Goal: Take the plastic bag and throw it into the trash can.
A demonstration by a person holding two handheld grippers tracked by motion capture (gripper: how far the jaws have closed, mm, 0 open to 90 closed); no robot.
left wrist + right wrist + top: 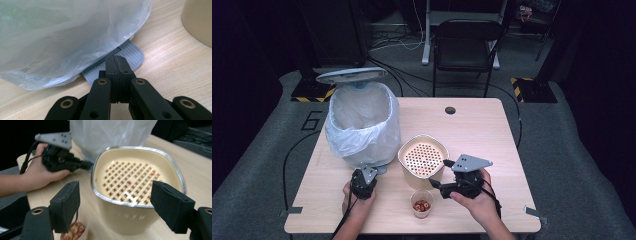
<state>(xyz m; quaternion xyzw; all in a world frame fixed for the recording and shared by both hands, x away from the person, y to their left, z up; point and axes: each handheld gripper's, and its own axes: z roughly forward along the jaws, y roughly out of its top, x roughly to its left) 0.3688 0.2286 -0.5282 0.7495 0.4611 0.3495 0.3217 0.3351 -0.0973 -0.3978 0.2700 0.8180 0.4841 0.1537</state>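
Observation:
A pedal bin lined with a white plastic bag (362, 122) stands at the table's left, its lid (352, 75) raised. My left gripper (372, 171) is shut, and its tips (117, 62) rest on the bin's grey ribbed pedal (133, 53). A beige container (423, 159) with a perforated insert sits at the middle. My right gripper (438, 173) is open beside it; in the right gripper view the jaws (117, 195) stand wide on either side of the container (135, 182) without touching it. A small clear cup (421, 205) of reddish-brown pieces stands near the front edge.
The wooden table (482, 130) has a round cable hole (450, 110) at the back. A black folding chair (467, 47) stands behind it. The cup (75, 231) sits just below my right gripper's left jaw. The bag (62, 32) hangs over the pedal.

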